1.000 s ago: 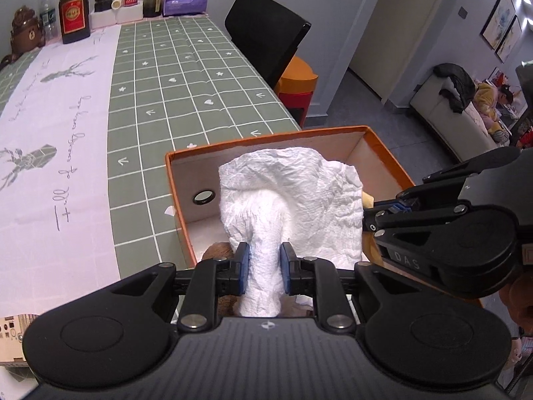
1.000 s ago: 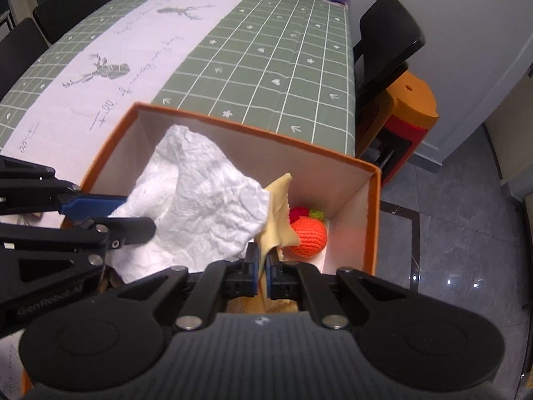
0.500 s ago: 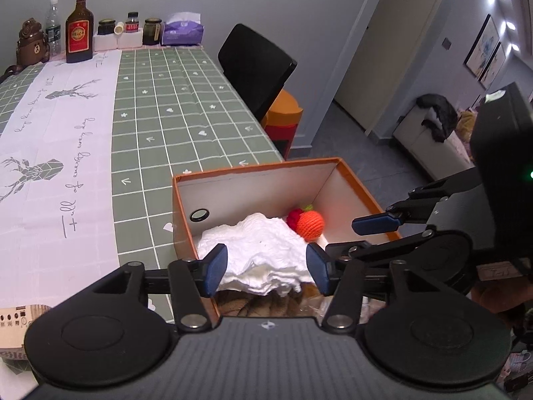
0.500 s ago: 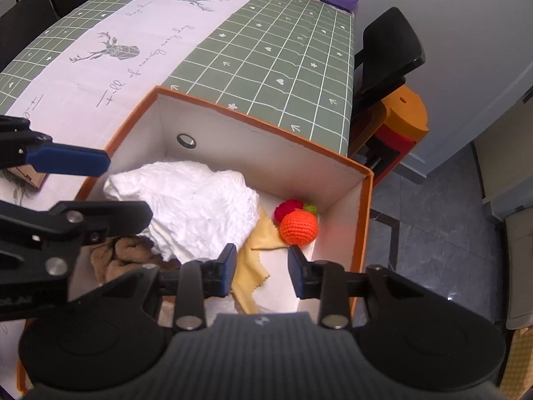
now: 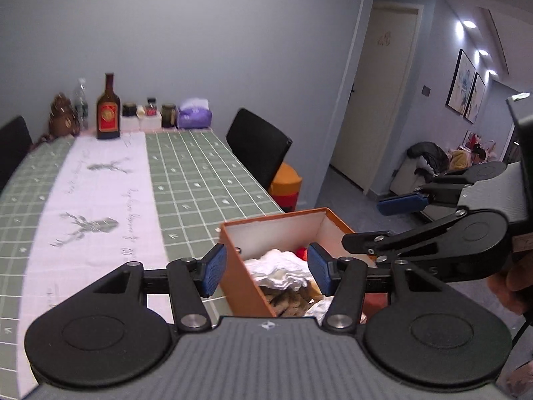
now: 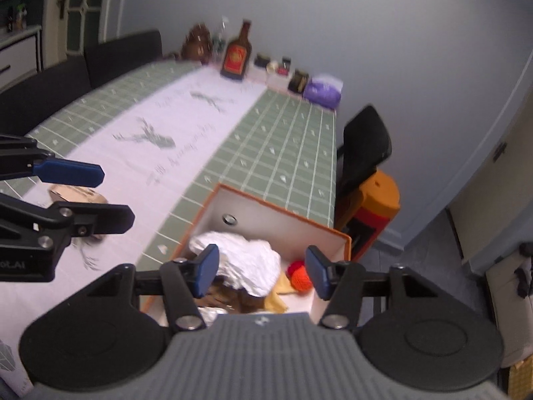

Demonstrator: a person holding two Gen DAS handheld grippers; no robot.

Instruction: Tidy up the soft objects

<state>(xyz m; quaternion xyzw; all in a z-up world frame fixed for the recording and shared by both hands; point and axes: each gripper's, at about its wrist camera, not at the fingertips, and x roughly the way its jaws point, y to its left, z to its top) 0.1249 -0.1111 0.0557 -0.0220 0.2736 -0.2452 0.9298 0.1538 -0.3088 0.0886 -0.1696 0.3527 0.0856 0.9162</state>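
Both grippers hang above the orange box [image 6: 346,250] at the worktop [image 5: 200,180] edge, fingers released and holding nothing; the right gripper [image 6: 261,271] has just been spreading, the left gripper [image 5: 266,271] stands equally wide. In the box lie the white cloth [image 6: 253,266], a yellow cloth [image 6: 278,295], brown fabric and a knitted orange ball [image 6: 301,278]. A black chair [image 5: 256,146] stands beside; bottles [image 5: 108,113] line the far end.

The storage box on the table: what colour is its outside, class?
Orange outside, white inside; the box shows this best in the left wrist view.
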